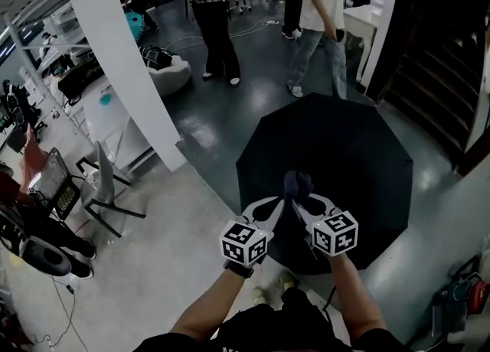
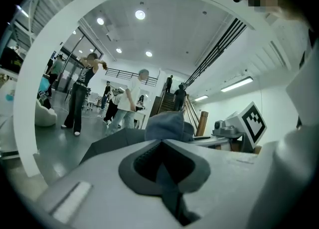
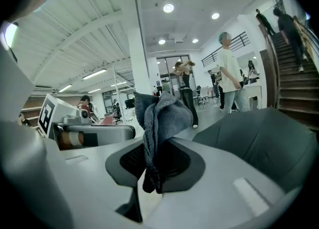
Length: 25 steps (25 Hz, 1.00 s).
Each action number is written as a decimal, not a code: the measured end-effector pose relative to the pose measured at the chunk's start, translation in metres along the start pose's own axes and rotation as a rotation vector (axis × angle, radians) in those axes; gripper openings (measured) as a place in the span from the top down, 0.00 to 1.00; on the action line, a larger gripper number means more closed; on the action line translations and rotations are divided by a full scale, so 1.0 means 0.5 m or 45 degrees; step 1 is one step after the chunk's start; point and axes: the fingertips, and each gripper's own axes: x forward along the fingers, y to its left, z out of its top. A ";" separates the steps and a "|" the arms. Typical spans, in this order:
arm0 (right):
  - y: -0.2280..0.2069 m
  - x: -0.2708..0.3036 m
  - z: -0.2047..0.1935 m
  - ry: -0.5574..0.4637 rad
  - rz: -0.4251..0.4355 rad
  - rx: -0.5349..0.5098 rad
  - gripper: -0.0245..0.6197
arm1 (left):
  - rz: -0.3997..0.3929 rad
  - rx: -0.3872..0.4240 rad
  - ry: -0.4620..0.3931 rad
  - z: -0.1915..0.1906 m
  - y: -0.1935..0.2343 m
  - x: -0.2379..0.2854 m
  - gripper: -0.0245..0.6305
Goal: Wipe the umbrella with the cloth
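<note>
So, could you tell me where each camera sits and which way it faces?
Head view: on the person's head, steeply down at the umbrella; forearms, left gripper and right gripper show.
Left gripper view: on the left gripper, along its jaws shut on the cloth, toward the stairs; the right gripper's cube shows.
Right gripper view: on the right gripper, jaws also on the cloth, toward the pillar; the left gripper's cube shows.
Shared: all show cloth and umbrella.

A white pillar (image 1: 115, 52) slants across the dark floor (image 1: 222, 125). Beyond it stand a person in black (image 1: 214, 25) and a person in a white shirt (image 1: 321, 2), near a white beanbag (image 1: 170, 75). A staircase (image 1: 444, 67) rises at right.
</note>
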 end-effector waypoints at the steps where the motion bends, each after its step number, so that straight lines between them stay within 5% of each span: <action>1: 0.004 -0.004 0.010 -0.011 -0.001 0.000 0.83 | 0.000 0.007 -0.007 0.011 -0.003 -0.004 0.96; 13: 0.043 -0.078 0.141 -0.162 -0.014 -0.044 0.84 | -0.052 0.085 -0.096 0.136 -0.053 -0.042 0.96; 25: 0.038 -0.078 0.149 -0.182 0.004 0.015 0.84 | -0.032 0.092 -0.126 0.151 -0.048 -0.035 0.96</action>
